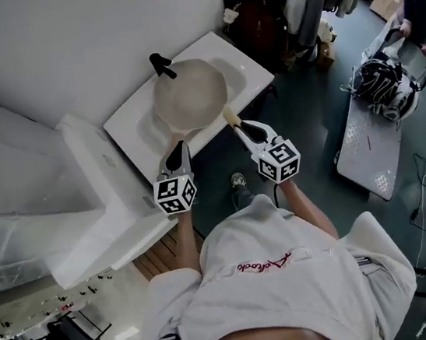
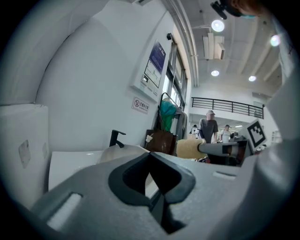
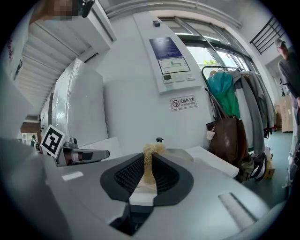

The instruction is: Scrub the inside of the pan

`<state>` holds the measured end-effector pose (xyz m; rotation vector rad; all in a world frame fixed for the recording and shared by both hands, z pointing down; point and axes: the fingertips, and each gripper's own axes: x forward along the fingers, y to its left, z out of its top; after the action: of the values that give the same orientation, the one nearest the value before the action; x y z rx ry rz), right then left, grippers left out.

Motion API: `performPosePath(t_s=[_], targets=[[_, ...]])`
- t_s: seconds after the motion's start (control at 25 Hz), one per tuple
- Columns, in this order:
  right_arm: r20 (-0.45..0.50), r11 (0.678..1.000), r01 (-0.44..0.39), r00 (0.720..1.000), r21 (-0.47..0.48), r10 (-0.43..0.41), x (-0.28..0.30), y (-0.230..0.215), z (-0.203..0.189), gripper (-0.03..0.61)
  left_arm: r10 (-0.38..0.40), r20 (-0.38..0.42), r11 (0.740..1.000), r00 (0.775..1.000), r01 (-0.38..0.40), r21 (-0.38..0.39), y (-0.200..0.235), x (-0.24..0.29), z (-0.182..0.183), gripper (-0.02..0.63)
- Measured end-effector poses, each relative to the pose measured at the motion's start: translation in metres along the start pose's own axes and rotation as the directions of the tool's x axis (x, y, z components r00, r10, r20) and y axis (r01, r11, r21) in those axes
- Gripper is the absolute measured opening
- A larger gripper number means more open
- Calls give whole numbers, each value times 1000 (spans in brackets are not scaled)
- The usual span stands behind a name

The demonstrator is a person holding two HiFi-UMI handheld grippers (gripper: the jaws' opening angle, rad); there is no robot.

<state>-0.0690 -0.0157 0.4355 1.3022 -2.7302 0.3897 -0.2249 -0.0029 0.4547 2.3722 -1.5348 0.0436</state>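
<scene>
A pale round pan (image 1: pixel 190 94) hangs over the white sink (image 1: pixel 250 70), just in front of the black faucet (image 1: pixel 161 64). My left gripper (image 1: pixel 178 146) is shut on the pan's handle at the near rim. In the left gripper view the jaws (image 2: pixel 150 157) stand closed, and the pan (image 2: pixel 124 151) shows beyond them. My right gripper (image 1: pixel 240 126) is shut on a yellow sponge (image 1: pixel 230 116) beside the pan's right rim. In the right gripper view the sponge (image 3: pixel 149 164) stands pinched upright between the ribbed pads, with the pan (image 3: pixel 185 153) behind it.
A white block-shaped counter (image 1: pixel 98 189) adjoins the sink on the left, against a white wall. On the right stands a grey table (image 1: pixel 364 152) with a dark bundle on it. Coats and a brown bag (image 3: pixel 229 136) hang past the sink. People stand far off.
</scene>
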Motion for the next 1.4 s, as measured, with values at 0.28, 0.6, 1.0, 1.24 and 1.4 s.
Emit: performPosePath(t_s=[0.28,0.6,1.0,1.24,1.4], targets=[[6,1000,-30,1000,-4,30,63,-49,33,57,22,9,1000,1000,-22,2,23,69,31,0],[17,998,-67,998,-9,67,125,-103,64,57,60,33,998,998,-60,10,51,145,66,0],[-8,995,-99,995,8,99,165,-142,69,57,90,20,996,996,-90,8,68,195,75,0],[-36,994,-102,994,28,103,174,-144,57,57,110,-17,994,994,-110,-8,82,193,60,0],[-50,995,-95,994,37,97,180,-146,50,57,117,-37,993,992,-118,-18,92,191,53,0]])
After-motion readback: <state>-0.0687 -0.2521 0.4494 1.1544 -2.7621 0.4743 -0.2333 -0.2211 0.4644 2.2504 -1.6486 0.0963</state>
